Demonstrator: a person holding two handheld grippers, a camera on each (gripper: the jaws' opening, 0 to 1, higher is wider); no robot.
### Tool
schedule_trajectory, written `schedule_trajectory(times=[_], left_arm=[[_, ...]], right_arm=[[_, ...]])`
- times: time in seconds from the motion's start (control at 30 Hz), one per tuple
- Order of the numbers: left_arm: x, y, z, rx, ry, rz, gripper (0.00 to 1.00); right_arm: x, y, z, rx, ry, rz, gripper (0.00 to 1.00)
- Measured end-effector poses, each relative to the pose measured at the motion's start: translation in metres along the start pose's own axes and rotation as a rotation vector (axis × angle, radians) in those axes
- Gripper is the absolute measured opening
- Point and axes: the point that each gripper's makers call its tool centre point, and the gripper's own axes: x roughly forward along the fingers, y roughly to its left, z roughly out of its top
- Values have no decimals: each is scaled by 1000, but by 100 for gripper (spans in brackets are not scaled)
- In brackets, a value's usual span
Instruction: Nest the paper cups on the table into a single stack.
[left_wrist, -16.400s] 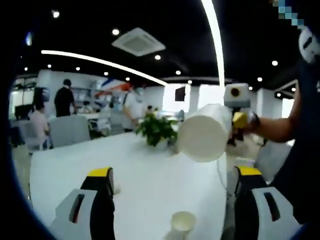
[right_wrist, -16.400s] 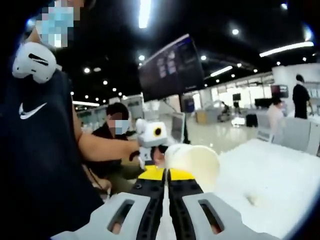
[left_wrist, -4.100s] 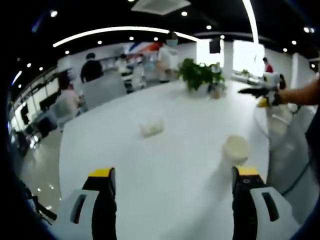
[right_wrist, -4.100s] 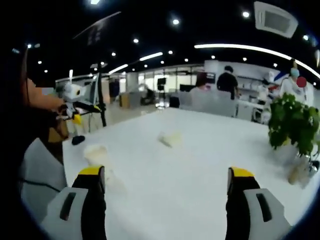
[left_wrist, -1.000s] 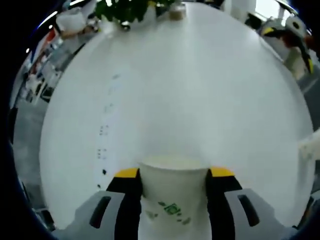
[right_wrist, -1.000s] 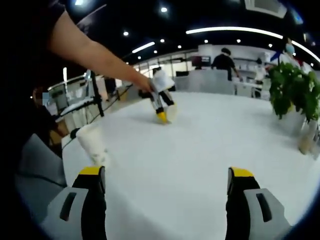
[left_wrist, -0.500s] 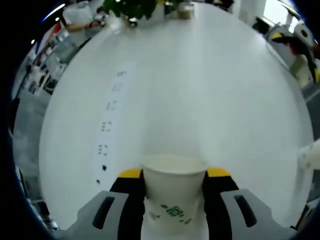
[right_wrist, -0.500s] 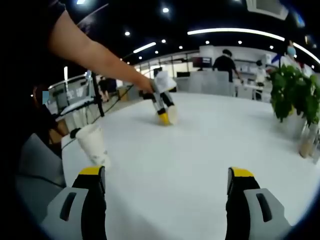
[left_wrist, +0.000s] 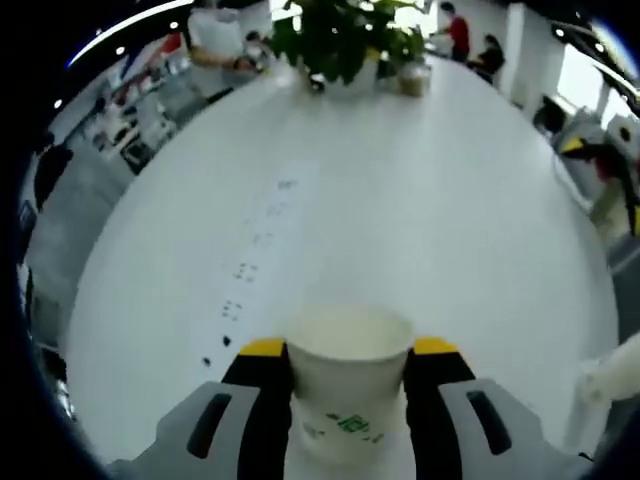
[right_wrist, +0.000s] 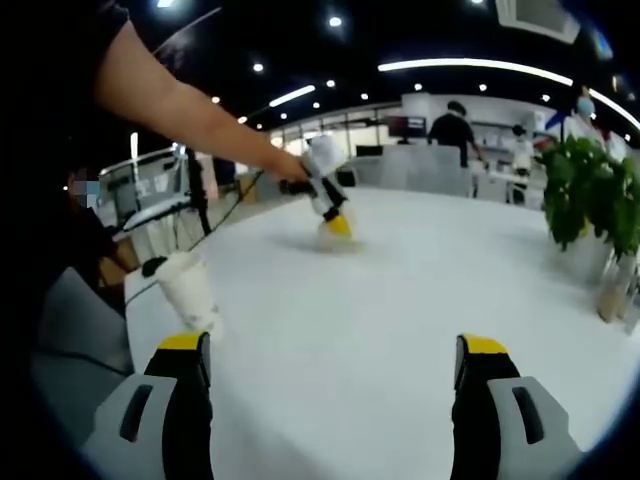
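A white paper cup (left_wrist: 348, 395) with a green print stands upright between the jaws of my left gripper (left_wrist: 348, 350), which is shut on its wall just above the white table (left_wrist: 450, 220). In the right gripper view a person's arm holds that left gripper (right_wrist: 338, 222) a little off the table, with the cup's shadow beneath it. A second white cup (right_wrist: 187, 288) stands near the table's left edge; it is cut off at the right rim as the second cup (left_wrist: 612, 375). My right gripper (right_wrist: 335, 400) is open with nothing between its jaws.
A potted green plant (left_wrist: 345, 45) stands at the far end of the table, seen also as the plant (right_wrist: 590, 200) at the right. A small jar (right_wrist: 610, 285) sits beside it. People and chairs are in the room beyond the table.
The left gripper has risen a little off the table with the cup in its jaws and tilted up, bringing the plant into view. The right gripper has stayed still and open.
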Motion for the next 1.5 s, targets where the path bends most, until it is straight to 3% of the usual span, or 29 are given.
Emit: schedule_trajectory(times=[0.13,0.3,0.37,0.53,0.7,1.13,1.5], left_arm=[[-14,6,21,-62,-131,30,41],[-30,6,37,-105,-249,51,41],[-38,9,47,-159,-311,68,41],[-57,13,69,-192,-469,113,41],[-69,7,84,-270,-594,96,41],[-95,-12,97,-254,-659,109,42],[-123,-31,97,-236,-706,110,42]], right_arm=[[-1,2,5,-3,-5,3,100],[-1,6,9,-15,-7,14,100],[-2,6,10,-17,-8,15,100],[-2,5,18,-23,-15,14,100],[-3,4,22,-27,-21,16,100],[-7,10,32,-45,-26,18,100],[-8,16,43,-63,-39,20,100]])
